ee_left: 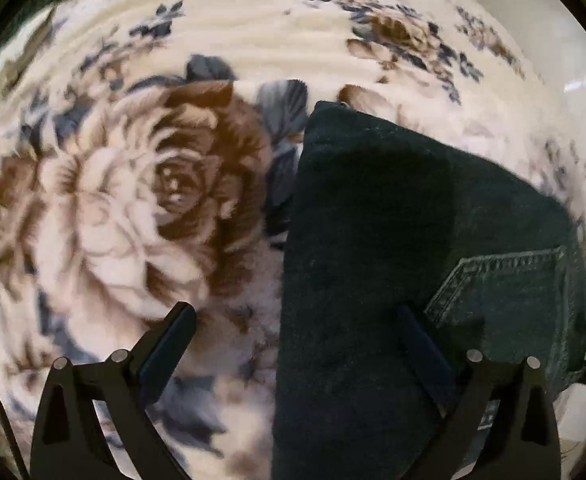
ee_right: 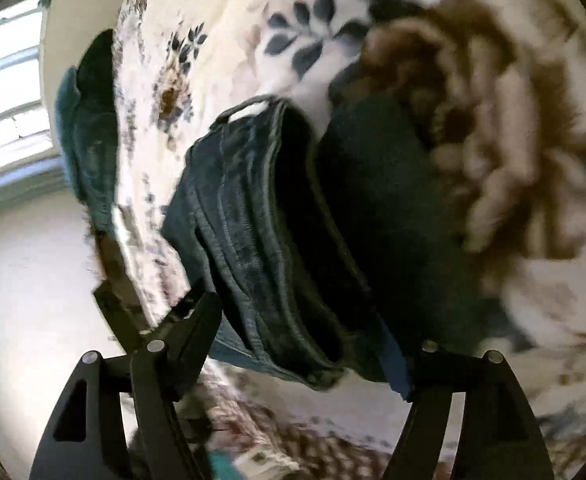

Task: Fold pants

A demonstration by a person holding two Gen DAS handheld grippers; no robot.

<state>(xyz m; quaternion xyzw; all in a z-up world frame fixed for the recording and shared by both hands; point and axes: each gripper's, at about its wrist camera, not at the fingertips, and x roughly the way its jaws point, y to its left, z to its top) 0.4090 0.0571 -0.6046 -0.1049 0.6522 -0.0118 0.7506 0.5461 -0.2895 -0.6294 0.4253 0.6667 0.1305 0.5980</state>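
The pants (ee_left: 393, 240) are seen folded into a thick stack near the bed's (ee_left: 253, 40) edge; both the left tool (ee_left: 297, 324) and right tool (ee_right: 305, 344) are spread, nothing pinched. Only tidying is judged left.

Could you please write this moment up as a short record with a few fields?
garment: dark jeans, folded into a thick bundle
surface: floral blanket
visible detail: back pocket facing up; stacked denim edges in the right view
left gripper: open, fingers astride the jeans' edge
right gripper: open, at the bundle's end
other: window
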